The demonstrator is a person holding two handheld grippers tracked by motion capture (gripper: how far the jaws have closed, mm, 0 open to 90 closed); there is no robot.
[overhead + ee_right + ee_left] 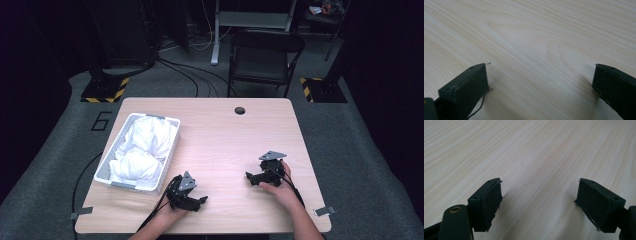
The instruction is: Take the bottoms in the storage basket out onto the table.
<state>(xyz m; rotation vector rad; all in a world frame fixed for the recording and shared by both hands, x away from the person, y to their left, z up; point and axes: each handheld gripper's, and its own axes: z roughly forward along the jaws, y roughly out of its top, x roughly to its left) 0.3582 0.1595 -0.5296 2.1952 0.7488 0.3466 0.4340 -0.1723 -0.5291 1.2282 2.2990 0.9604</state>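
On the pale wooden table (220, 130) a white basket (168, 150) at the left holds bunched white cloth (142, 147). My left gripper (200, 202) rests low on the table near the front edge, just right of the basket's near corner, pointing right. It is open (539, 202), with bare wood between its black pads (490, 205). My right gripper (250, 178) lies at the front right, pointing left toward the middle. Its jaws stand wide apart (540, 87) over bare wood, nothing between them.
A round cable hole (240, 110) sits near the table's far edge. Beyond the table stands a black folding chair (265, 55), with cables on the grey floor. Metal clips (325, 211) sit at the table's front corners.
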